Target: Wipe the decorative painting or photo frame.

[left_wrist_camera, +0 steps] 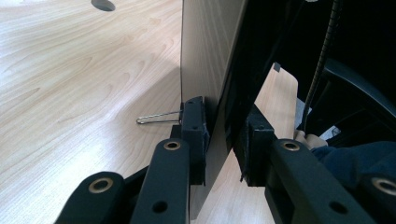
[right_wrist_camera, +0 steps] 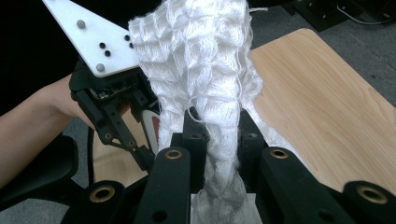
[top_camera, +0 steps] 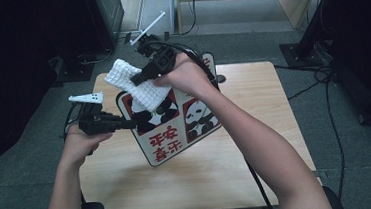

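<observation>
The left tool (top_camera: pixel 125 123), nearest the person, is clamped on the left edge of the panda board (top_camera: pixel 176 135), propping it tilted above the desk (top_camera: pixel 255 129). The right tool (top_camera: pixel 139 78) is closed tight on a bunched white cloth (top_camera: pixel 137 85) that rests against the board's upper face. The board's unwiped pictures lie below and to the right of the cloth, so I judge the wiping stroke runs that way.
</observation>
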Demonstrator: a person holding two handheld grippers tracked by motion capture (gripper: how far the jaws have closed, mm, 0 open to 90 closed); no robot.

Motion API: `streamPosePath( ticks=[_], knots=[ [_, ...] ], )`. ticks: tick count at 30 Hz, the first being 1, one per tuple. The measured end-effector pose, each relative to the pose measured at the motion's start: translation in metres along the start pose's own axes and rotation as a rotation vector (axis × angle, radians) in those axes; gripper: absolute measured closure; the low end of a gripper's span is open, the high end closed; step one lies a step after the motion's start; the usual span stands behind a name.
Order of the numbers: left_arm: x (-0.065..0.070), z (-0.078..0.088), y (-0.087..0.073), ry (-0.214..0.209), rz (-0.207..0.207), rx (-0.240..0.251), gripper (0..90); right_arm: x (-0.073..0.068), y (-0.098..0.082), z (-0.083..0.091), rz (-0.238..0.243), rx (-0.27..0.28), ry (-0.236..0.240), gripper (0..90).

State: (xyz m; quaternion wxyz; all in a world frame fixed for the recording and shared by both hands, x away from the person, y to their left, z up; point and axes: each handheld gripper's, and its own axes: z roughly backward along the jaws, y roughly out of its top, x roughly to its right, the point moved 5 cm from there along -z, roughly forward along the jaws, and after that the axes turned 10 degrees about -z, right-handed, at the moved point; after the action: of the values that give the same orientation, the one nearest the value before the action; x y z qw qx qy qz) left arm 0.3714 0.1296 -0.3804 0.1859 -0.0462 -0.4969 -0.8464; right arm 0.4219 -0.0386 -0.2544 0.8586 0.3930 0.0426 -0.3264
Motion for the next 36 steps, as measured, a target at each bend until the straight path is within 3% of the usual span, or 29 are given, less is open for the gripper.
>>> streamPosePath(
  ticks=[36],
  knots=[
    [0.0,0.0,-0.001,-0.004,0.001,0.0,75.5,0.029,-0.01,0.023,-0.052,0.025,-0.027,79.8]
  ],
)
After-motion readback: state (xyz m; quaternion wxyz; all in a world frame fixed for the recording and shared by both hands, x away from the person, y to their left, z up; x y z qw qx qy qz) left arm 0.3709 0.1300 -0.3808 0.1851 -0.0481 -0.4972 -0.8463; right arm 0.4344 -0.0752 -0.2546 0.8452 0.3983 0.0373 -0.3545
